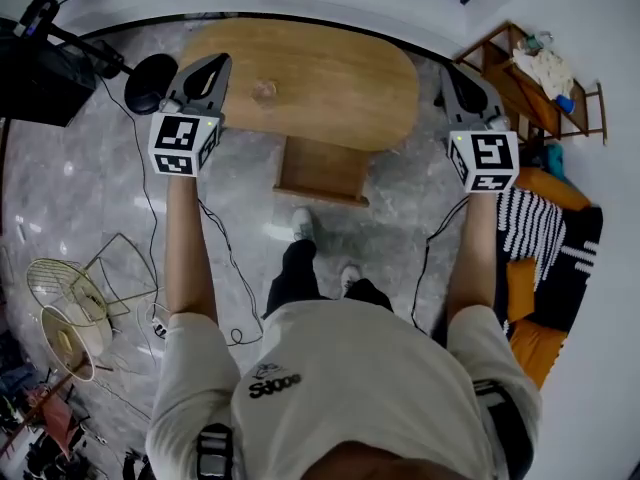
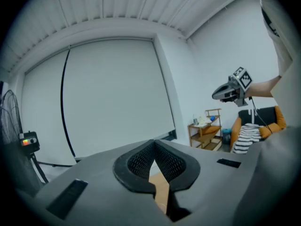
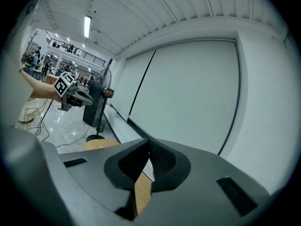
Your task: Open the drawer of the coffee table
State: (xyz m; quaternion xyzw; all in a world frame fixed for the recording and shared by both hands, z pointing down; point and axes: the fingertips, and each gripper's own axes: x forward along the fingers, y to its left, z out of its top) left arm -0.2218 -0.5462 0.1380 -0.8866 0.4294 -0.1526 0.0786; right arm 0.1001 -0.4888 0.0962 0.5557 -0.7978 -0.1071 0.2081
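The oval wooden coffee table [image 1: 320, 78] stands on the grey floor ahead of the person. Its drawer [image 1: 322, 171] sticks out from the near side, pulled open. My left gripper [image 1: 214, 65] is held high over the table's left end, jaws shut with nothing between them. At the table's right end my right gripper [image 1: 450, 76] is raised the same way, shut and empty. In the left gripper view the closed left gripper [image 2: 154, 143] faces a white wall, with the right gripper [image 2: 221, 94] at its right. The right gripper view shows the closed right gripper [image 3: 149, 140] and the left gripper [image 3: 83, 99].
A small clear object [image 1: 265, 90] sits on the tabletop. A black stand [image 1: 150, 83] and a floor fan [image 1: 62, 303] are at the left, with cables across the floor. A wooden shelf [image 1: 530, 78] and an orange sofa with a striped blanket [image 1: 545, 238] are at the right.
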